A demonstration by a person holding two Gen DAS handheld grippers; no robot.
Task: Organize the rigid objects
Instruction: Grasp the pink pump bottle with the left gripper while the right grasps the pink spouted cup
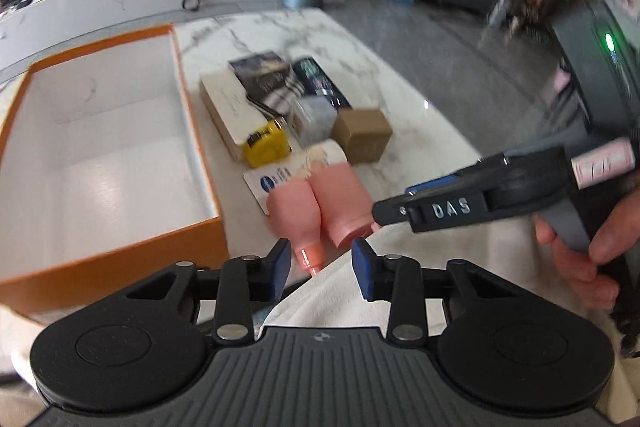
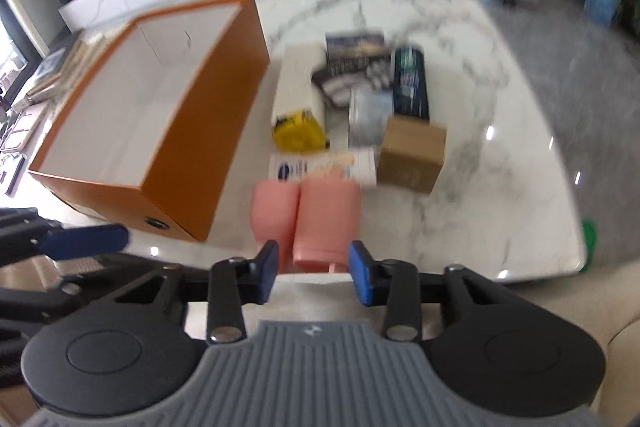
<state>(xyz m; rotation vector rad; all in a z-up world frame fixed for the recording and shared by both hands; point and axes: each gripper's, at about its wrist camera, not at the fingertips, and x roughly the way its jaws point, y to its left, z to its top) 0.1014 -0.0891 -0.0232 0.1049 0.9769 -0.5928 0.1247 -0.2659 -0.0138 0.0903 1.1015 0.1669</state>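
Note:
An open orange box with a white inside stands on the marble table, left of a cluster of items. Two pink bottles lie side by side at the table's near edge, caps toward me. My left gripper is open just in front of the left bottle's cap, not touching it. My right gripper is open just short of the bottles. It also shows in the left wrist view, beside the right bottle. The orange box is to its left.
Behind the bottles lie a white card packet, a yellow block, a cream box, a brown carton, a grey packet and dark packages. A white cloth lies below the table edge.

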